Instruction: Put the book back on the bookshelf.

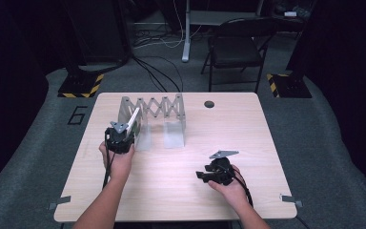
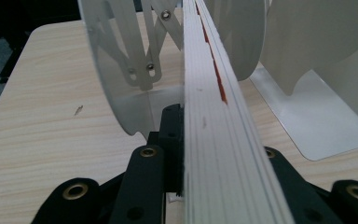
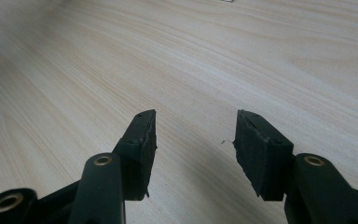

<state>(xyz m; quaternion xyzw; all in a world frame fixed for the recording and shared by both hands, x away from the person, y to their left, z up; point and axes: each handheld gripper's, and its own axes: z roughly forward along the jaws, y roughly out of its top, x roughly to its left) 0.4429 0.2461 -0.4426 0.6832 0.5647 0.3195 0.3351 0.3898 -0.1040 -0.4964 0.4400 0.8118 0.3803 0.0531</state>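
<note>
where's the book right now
The book is clamped in the left gripper at the table's left, tilted at the left end of the white expandable rack.

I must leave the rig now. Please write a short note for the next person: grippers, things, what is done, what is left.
Left gripper: shut on a thin book, held tilted at the left end of the white folding rack.
Right gripper: open, holding nothing, low over the bare table.
Done: book picked up and brought to the rack.
Left: probably slide the book between two dividers, stand it upright, then release.
</note>
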